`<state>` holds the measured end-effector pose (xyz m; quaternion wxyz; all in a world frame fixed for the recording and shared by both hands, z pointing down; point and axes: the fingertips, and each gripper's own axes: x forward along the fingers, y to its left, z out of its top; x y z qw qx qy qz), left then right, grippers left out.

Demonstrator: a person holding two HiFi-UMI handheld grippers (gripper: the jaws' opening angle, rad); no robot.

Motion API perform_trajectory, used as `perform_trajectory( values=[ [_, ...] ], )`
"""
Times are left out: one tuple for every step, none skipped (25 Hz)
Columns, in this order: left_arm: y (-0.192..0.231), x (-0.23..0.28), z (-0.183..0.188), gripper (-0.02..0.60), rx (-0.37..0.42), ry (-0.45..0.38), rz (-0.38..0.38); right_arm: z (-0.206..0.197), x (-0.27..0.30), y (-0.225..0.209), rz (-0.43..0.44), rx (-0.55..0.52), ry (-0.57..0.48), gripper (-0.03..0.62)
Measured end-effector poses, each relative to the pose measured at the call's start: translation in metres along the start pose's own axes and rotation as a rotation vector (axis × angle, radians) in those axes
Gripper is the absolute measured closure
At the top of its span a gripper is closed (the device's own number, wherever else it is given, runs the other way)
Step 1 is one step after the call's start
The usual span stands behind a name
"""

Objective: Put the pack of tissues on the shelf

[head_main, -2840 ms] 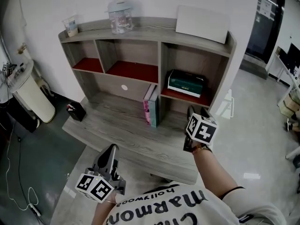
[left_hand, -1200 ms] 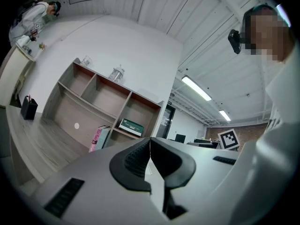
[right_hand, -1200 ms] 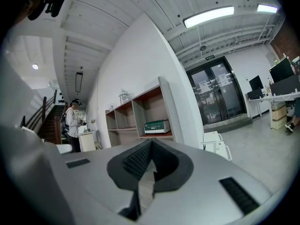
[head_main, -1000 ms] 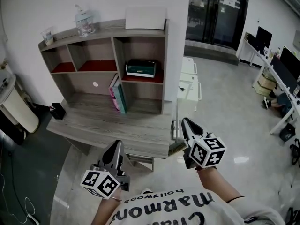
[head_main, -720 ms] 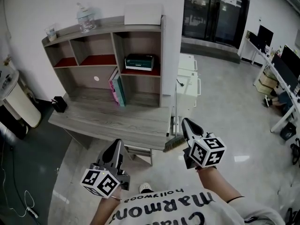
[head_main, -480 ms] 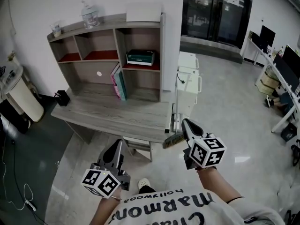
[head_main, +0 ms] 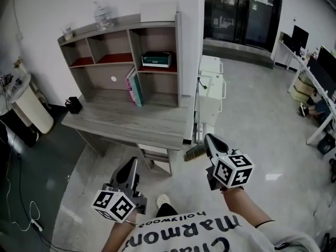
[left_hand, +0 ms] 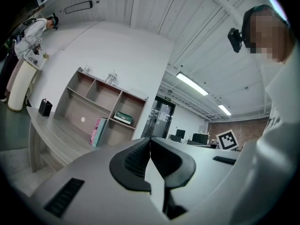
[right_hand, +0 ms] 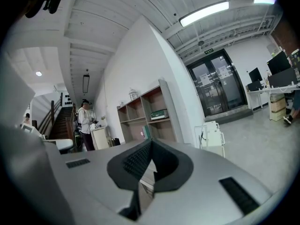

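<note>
In the head view, the person stands on the floor well apart from the shelf [head_main: 179, 51], which rises at the far side of the grey bench [head_main: 131, 124]. The pack of tissues [head_main: 157, 60], a green box, lies flat in the upper right compartment on its red-lined board. Below it and to the left, the books [head_main: 132, 82] lean against the divider. A bottle [head_main: 103, 16] stands on the top board. The left tongs [head_main: 130, 163] and the right tongs [head_main: 209, 137] are held low and near the body, both pointing toward the bench, and neither is near the pack.

In the left gripper view, the left tongs [left_hand: 150, 142] are closed pad against pad with nothing between them. The shelf [left_hand: 132, 95] stands far off at the left, with the pack of tissues [left_hand: 123, 117] small inside it.

In the right gripper view, the right tongs [right_hand: 151, 146] are likewise pressed together and empty. The shelf [right_hand: 165, 97] shows in the distance with the pack of tissues [right_hand: 159, 114] in its right compartment, and a person [right_hand: 86, 123] stands further left.

Judging by this, the placing is done: the pack rests on the shelf and both tongs are free of it. Nothing of the task appears left.
</note>
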<state>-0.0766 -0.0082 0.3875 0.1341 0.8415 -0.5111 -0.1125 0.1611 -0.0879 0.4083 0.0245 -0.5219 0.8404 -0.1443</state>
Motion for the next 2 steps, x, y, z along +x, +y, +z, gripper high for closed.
perform_trajectory(
  values=[
    [-0.0024,-0.002,-0.002,0.565,0.001,0.001,0.0,-0.0021,-0.0029,-0.0008,0.0,-0.001,0.002,0.586],
    [-0.0047,-0.0041,-0.0041,0.565,0.002,0.001,0.0,-0.0042,-0.0058,-0.0016,0.0,-0.001,0.004,0.586]
  ],
)
